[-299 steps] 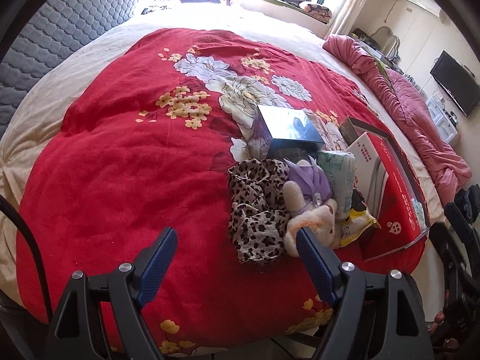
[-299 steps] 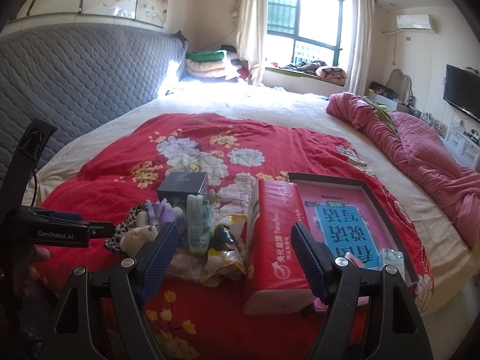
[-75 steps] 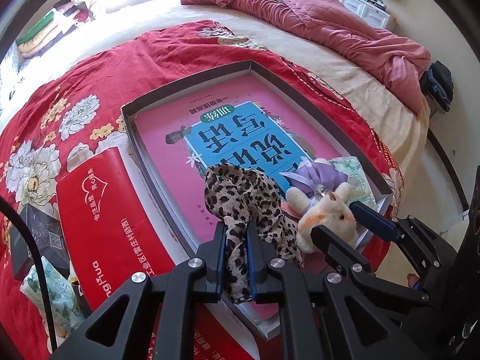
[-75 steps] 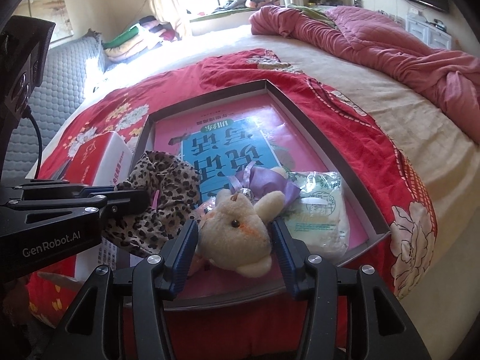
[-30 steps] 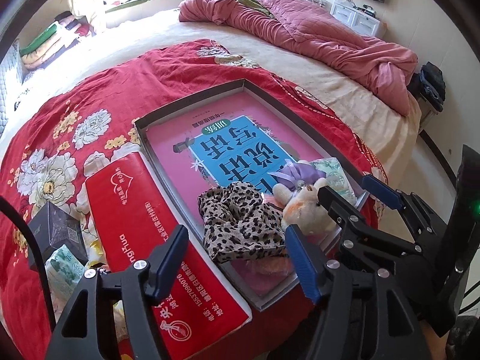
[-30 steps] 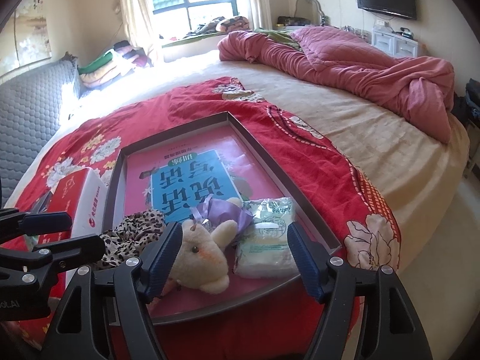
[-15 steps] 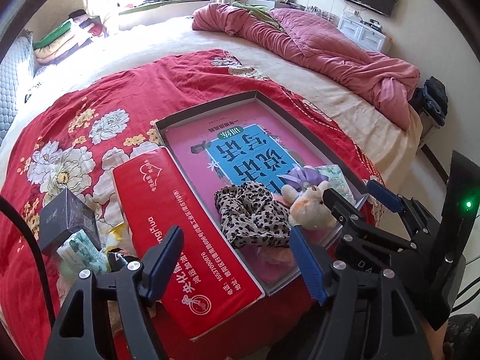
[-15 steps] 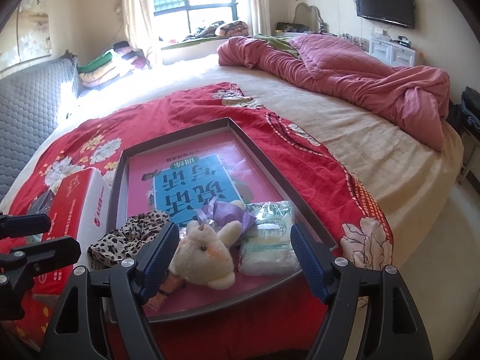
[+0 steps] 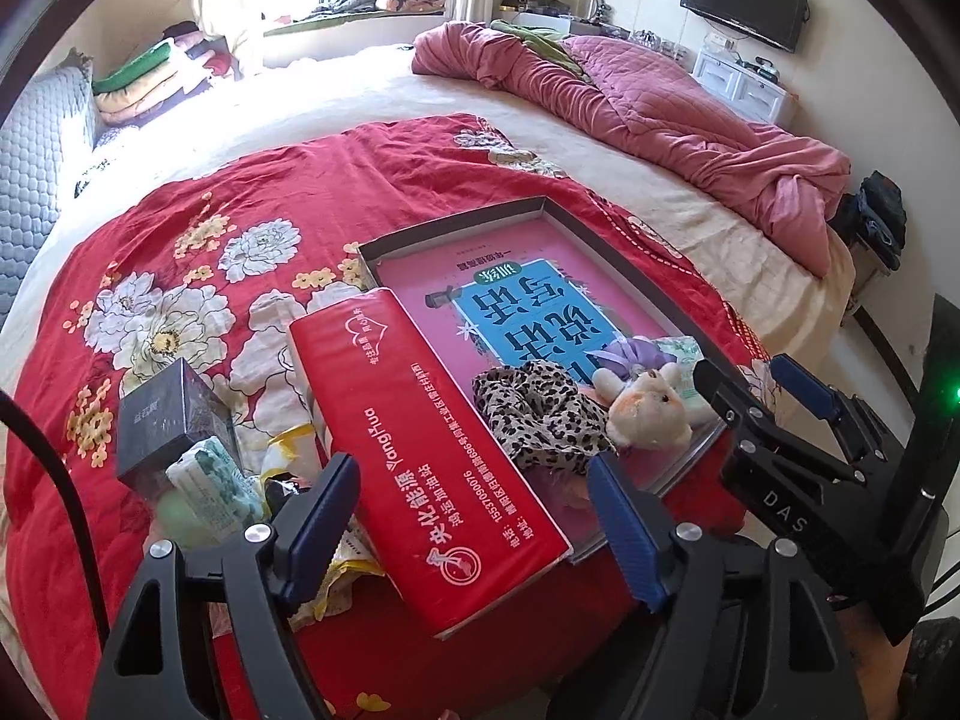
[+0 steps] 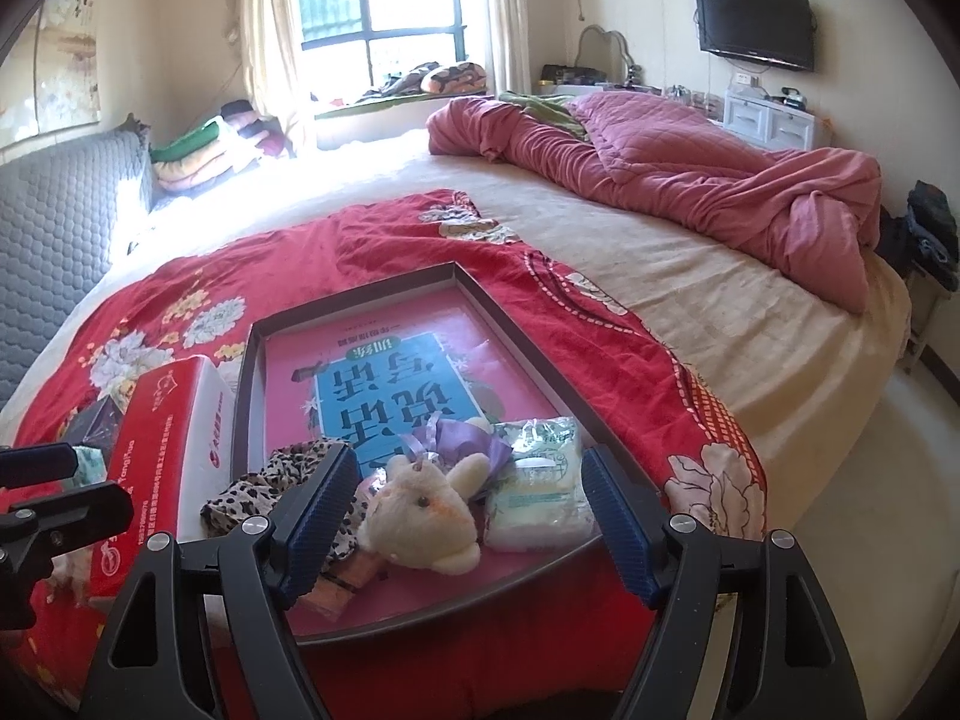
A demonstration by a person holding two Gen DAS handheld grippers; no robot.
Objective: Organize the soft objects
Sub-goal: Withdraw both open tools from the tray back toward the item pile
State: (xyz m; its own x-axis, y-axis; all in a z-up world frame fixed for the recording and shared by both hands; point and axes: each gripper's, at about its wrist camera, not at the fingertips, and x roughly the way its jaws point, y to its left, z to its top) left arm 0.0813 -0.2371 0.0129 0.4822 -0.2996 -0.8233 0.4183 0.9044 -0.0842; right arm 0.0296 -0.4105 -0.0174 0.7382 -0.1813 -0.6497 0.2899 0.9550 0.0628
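Landmark: the shallow tray (image 9: 606,243) on the red bedspread (image 9: 198,222).
Placed: leopard cloth (image 9: 543,414), plush toy (image 10: 420,510) and tissue pack (image 10: 540,492) lie at the tray's near end.
Left gripper (image 9: 474,516): jaws just opened, apart, nothing between.
Right gripper (image 10: 465,516): jaws apart, empty.
Next: the second tissue pack (image 9: 213,489), left of the tray beyond the red box (image 9: 420,450), should be approached clear of that box.

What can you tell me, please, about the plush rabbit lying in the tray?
The plush rabbit is a small cream toy of fluffy fabric with a dark bead eye, an orange cheek patch and a purple ribbon bow at its ears. It lies on its side near the front edge of the grey tray, between the leopard-print cloth and a white tissue pack, touching both. No fingers touch it.
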